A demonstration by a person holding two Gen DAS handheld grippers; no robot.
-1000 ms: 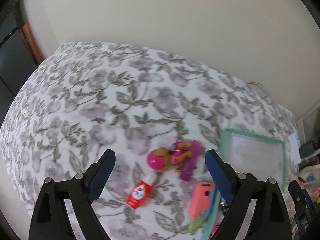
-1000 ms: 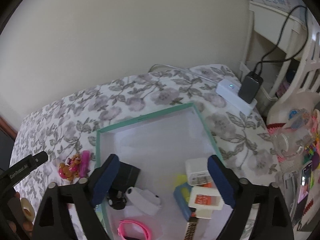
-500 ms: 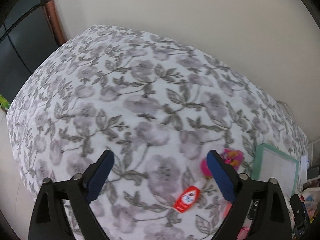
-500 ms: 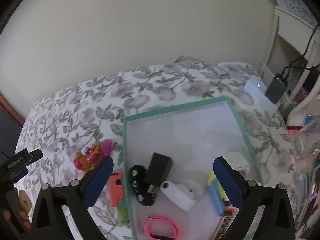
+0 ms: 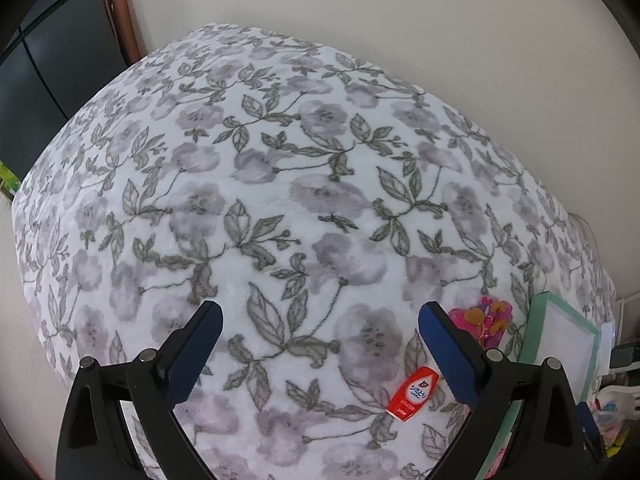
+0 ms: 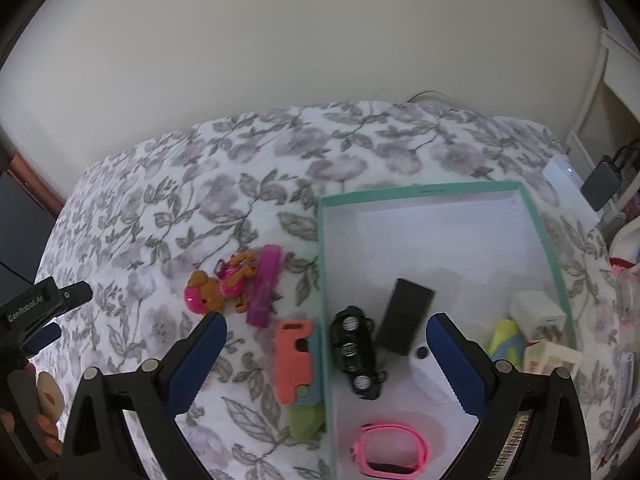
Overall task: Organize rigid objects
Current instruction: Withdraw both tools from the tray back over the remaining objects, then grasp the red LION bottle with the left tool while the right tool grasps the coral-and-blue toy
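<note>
A teal-rimmed white box point(image 6: 548, 256) lies on the floral bedspread. It holds a black toy car point(image 6: 358, 354), a black block point(image 6: 406, 316), a pink band point(image 6: 390, 454), a white charger point(image 6: 538, 314) and other small items. Left of the box lie a pink and orange toy figure point(image 6: 232, 282), a coral case point(image 6: 294, 356) and a green piece point(image 6: 306, 418). My right gripper point(image 6: 326, 360) is open and empty above the box's left rim. My left gripper point(image 5: 318, 354) is open and empty over bare bedspread; a red and white tube point(image 5: 414, 392) and the toy figure point(image 5: 482, 320) lie to its right.
The bed point(image 5: 280, 184) stands against a cream wall. A dark cabinet point(image 5: 44, 60) is at the far left. A white device point(image 6: 564, 180) and a black adapter point(image 6: 600, 184) sit at the bed's right edge, with clutter beyond. The left gripper point(image 6: 36, 312) shows in the right wrist view.
My left gripper has swung left, away from the toys, over bare bedspread. My right gripper has shifted left and back, so the box's left rim and the toys outside it now sit between its fingers.
</note>
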